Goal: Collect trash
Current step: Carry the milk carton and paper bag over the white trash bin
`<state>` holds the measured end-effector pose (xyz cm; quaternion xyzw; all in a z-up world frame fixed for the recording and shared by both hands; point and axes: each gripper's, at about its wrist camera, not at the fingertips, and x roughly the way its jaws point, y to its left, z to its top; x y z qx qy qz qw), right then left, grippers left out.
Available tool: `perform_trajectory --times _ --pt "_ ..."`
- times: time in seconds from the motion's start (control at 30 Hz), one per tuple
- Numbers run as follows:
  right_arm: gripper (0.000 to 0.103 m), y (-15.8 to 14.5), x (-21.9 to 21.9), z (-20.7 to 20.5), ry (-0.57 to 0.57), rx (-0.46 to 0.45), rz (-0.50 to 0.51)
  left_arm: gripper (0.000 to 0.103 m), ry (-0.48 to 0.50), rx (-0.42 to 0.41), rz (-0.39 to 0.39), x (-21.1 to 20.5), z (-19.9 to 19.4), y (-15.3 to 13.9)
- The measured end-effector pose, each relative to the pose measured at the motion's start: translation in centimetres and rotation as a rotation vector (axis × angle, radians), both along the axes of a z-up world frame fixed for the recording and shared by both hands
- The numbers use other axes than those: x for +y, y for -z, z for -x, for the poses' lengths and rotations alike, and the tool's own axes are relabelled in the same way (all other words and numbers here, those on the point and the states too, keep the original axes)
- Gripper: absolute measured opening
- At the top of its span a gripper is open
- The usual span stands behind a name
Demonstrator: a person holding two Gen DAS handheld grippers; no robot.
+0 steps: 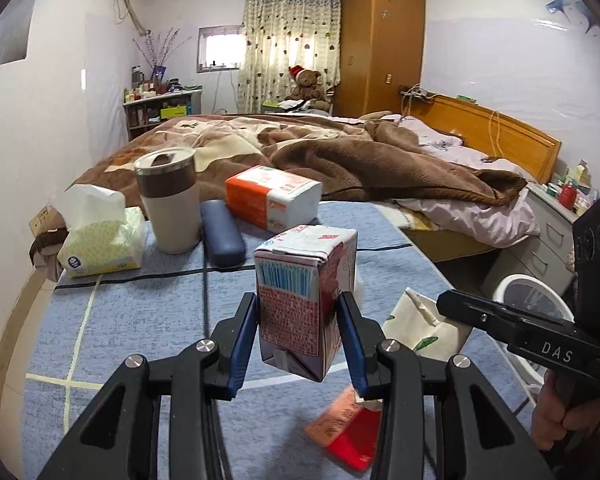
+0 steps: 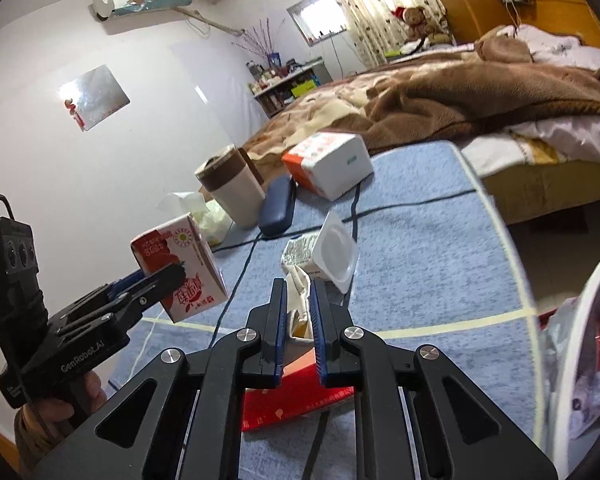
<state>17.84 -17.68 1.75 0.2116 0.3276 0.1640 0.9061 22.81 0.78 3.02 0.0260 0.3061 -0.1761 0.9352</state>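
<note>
Red-printed, the milk carton [image 1: 306, 300] is hanging clamped between the left gripper [image 1: 298, 316] pads above the blue tablecloth [image 1: 140, 320]. Only the right wrist view is showing the right gripper [image 2: 299, 304] pinching a crumpled white wrapper [image 2: 298, 284], with a yogurt cup [image 2: 332, 252] lying beyond and a waste bin [image 2: 560, 340] standing beside the table.

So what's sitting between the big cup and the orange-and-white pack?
A dark blue case lies on the blue cloth between the cup and the orange-and-white pack, close against the cup. Both wrist views show it.
</note>
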Motion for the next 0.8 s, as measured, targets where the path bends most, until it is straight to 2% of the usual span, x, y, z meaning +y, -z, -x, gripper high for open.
perform_trajectory --times 0.33,0.8 --pt "0.012 -2.0 -4.0 3.0 0.097 -0.057 0.039 0.042 0.081 -0.045 0.0 -3.9 2.9 -1.5" --pt "0.012 -2.8 -11.1 7.1 0.261 -0.084 0.064 0.042 0.229 -0.048 0.012 -11.8 6.6 -2.0"
